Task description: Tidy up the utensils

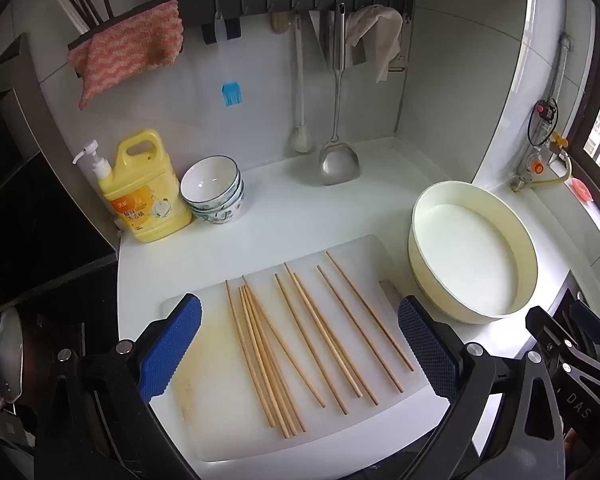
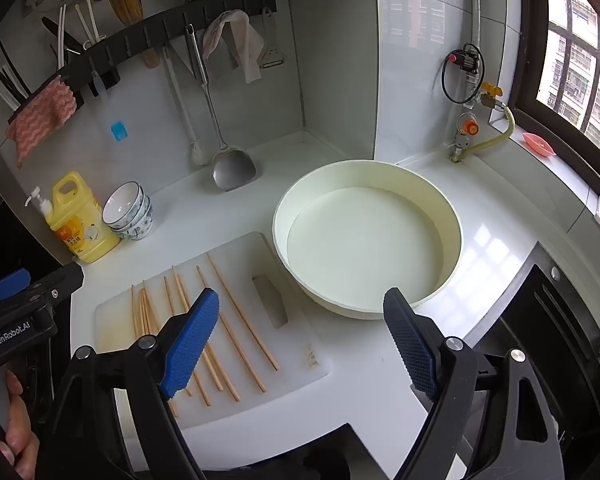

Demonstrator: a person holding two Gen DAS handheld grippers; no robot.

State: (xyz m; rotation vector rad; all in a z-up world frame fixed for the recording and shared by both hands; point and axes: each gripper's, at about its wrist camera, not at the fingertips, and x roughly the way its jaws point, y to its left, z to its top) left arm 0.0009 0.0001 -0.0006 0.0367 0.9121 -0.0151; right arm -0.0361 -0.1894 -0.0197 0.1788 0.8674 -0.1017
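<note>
Gathering the chopsticks (image 1: 316,336) off the cutting board (image 1: 204,360) goes best in small bunches; both the left gripper (image 1: 300,344) and right gripper (image 2: 300,344) gape empty.

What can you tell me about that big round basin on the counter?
The basin is wide, round and shallow, pale cream, apparently plastic, with a flat bottom and low sloping wall. It stands upright and empty on the white counter, just right of the cutting board, its rim overhanging that board's edge. Neither gripper touches it.
</note>
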